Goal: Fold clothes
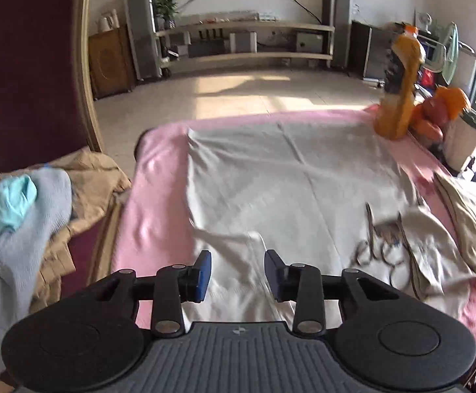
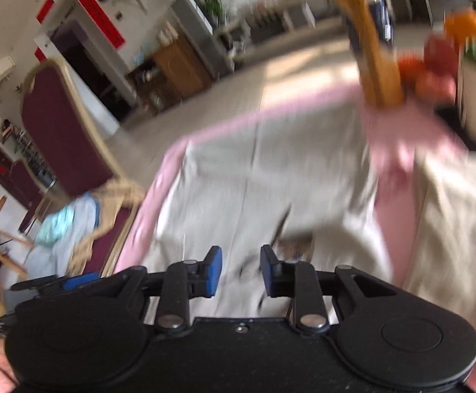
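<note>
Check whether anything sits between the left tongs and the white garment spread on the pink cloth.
Nothing visible does. The left tongs hang open directly above the white garment, with only air in the gap.

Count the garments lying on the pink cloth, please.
2. A grey-white T-shirt is spread in the middle; a cream garment lies at the right edge. Others may be hidden.

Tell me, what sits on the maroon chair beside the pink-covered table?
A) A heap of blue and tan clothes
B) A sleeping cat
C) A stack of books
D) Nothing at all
A: the left wrist view shows a rumpled heap of clothes, light blue on top of tan, piled on the seat of the maroon chair left of the pink cloth.
</note>
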Demonstrator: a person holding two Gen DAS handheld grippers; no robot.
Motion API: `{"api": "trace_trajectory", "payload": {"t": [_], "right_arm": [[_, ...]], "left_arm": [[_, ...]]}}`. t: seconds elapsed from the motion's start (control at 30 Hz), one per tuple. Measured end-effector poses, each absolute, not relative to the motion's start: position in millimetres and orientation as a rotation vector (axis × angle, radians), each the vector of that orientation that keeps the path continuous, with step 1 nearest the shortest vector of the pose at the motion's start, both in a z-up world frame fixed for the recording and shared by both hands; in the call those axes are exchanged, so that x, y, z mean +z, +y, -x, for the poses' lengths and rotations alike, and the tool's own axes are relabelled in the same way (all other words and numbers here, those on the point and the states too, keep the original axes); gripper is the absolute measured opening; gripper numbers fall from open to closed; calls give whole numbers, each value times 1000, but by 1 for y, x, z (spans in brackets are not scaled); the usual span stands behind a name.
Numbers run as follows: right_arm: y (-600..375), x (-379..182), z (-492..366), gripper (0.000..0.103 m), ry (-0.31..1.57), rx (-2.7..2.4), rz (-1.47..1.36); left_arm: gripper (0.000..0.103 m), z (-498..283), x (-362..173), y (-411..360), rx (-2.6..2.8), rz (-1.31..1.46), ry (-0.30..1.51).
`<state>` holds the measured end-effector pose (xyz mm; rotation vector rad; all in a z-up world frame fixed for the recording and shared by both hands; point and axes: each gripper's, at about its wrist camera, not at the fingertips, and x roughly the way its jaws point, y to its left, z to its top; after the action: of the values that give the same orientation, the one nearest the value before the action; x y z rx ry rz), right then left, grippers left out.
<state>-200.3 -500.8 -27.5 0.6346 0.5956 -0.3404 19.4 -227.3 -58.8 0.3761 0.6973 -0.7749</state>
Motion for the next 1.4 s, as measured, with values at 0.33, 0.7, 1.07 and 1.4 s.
{"api": "trace_trajectory", "payload": {"t": [0.33, 0.7, 1.07, 1.4], "right_arm": [[-611, -11, 102, 25, 530, -623, -486], [-747, -142, -30, 29, 677, -746, -554], [-769, -199, -66, 24, 671, -947, -567], [-767, -200, -68, 15, 661, -918, -547]], "left_arm": [[19, -170, -79, -317, -631, -282, 797], [48, -305, -151, -415, -518, -303, 863], [52, -338, -171, -429, -546, -279, 847], [30, -348, -182, -449, -567, -276, 856]]}}
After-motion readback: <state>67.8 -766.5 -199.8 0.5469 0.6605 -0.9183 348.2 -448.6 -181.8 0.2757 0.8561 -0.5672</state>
